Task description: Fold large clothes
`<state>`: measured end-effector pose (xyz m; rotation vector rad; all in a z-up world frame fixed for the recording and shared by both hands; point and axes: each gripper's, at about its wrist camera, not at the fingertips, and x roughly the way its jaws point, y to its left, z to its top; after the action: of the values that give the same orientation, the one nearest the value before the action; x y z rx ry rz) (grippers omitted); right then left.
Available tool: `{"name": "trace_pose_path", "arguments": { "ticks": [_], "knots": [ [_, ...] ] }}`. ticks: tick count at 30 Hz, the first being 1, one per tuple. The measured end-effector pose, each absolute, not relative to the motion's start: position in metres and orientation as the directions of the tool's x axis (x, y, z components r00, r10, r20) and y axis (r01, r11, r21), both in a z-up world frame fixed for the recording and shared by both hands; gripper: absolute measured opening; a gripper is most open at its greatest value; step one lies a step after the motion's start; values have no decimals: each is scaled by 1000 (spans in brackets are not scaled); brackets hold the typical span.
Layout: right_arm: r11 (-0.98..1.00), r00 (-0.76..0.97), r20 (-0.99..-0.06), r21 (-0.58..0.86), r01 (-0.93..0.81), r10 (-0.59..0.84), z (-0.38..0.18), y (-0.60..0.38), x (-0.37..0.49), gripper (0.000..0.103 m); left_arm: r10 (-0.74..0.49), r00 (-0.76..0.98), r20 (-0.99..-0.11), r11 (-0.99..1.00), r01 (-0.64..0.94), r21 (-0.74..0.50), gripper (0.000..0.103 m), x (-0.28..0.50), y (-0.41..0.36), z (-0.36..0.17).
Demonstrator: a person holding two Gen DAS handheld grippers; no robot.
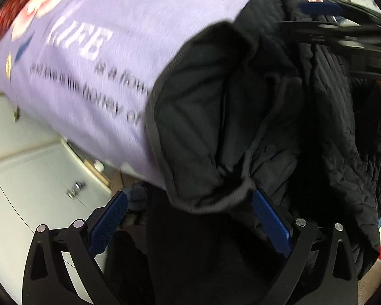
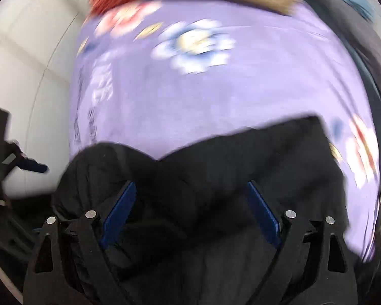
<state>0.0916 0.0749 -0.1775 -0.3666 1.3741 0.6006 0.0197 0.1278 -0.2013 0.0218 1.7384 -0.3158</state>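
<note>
Both grippers point down over the black quilted jacket (image 1: 241, 117), prob. hunting for a fresh edge to fold. Left gripper (image 1: 190, 218) spread wide, cloth bunched between the pads but not pinched. Right gripper (image 2: 190, 208) also wide, gripping nothing. Jacket's rumpled, dark, w/ stitched ribs, heaped at near edge of lilac flower-print cloth (image 2: 216, 89).

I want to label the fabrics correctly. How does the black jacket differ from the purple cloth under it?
The black jacket is plain, quilted and dark; the purple cloth is pale, with printed flowers and lettering. The jacket lies bunched and creased; the cloth is spread flat and smooth. The jacket rests on top; the cloth lies beneath. Both are soft textiles.
</note>
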Motion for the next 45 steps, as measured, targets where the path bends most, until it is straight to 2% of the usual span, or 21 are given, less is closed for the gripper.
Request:
{"name": "trace_pose_path", "arguments": {
  "ticks": [3,5,6,7,10,14,16,19,21,23,26,28,29,31,35,37,38,39,42,45],
  "knots": [
    [762,33,-983,119,-636,180,-211,101,94,86,-173,-215,-961,955,201,-217,96,7,123,-205],
    [757,10,-983,134,-639,183,-224,102,92,63,-173,-222,-960,943,245,-227,96,-2,116,-202],
    [757,-14,-974,186,-626,228,-226,99,92,41,-174,-224,-959,937,263,-231,96,-1,118,-197],
    [767,-35,-958,251,-590,286,-221,91,95,25,-172,-224,-959,931,281,-232,96,-3,116,-193],
    [828,93,-928,272,-491,361,-178,56,106,10,-181,-197,-964,919,316,-237,96,-3,107,-175],
    [884,329,-854,269,-383,403,-94,-7,122,8,-270,-106,-957,910,296,-289,96,12,100,-138],
    [898,441,-797,273,-345,412,-49,-33,126,8,-270,-37,-962,919,288,-269,96,25,95,-123],
    [920,572,-725,251,-301,385,7,-60,130,8,-196,130,-972,940,309,-149,95,49,89,-99],
    [932,644,-674,248,-264,362,40,-84,118,8,-149,242,-959,939,339,-60,87,64,90,-77],
    [940,704,-625,258,-222,338,68,-114,98,8,-154,341,-928,933,359,-23,86,76,97,-44],
    [941,749,-580,289,-178,320,97,-146,67,8,-254,455,-854,920,386,-68,88,88,114,-2],
    [937,772,-553,313,-156,313,111,-163,47,7,-282,512,-811,911,407,-60,97,96,117,14],
    [931,786,-534,335,-142,312,118,-172,35,7,-277,539,-795,906,422,-30,97,103,115,15],
    [921,807,-503,370,-123,310,128,-181,15,7,-308,513,-801,879,476,-34,97,114,103,7],
    [940,854,-478,340,-38,207,143,-189,-23,7,-459,328,-826,751,640,-163,96,100,65,3],
    [940,873,-453,340,-19,182,153,-194,-40,5,-450,236,-861,681,715,-160,71,85,40,-9],
    [943,879,-448,334,-9,167,156,-195,-47,5,-434,184,-882,645,747,-161,46,77,28,-15],
    [946,886,-439,323,-2,152,161,-194,-57,4,-429,156,-890,626,761,-168,31,63,26,-12],
    [960,899,-422,280,8,116,174,-186,-81,4,-470,148,-870,577,797,-176,20,40,24,11],
    [955,926,-362,296,5,107,196,-184,-109,4,-523,206,-827,552,821,-144,14,32,36,59]
  ]
}}
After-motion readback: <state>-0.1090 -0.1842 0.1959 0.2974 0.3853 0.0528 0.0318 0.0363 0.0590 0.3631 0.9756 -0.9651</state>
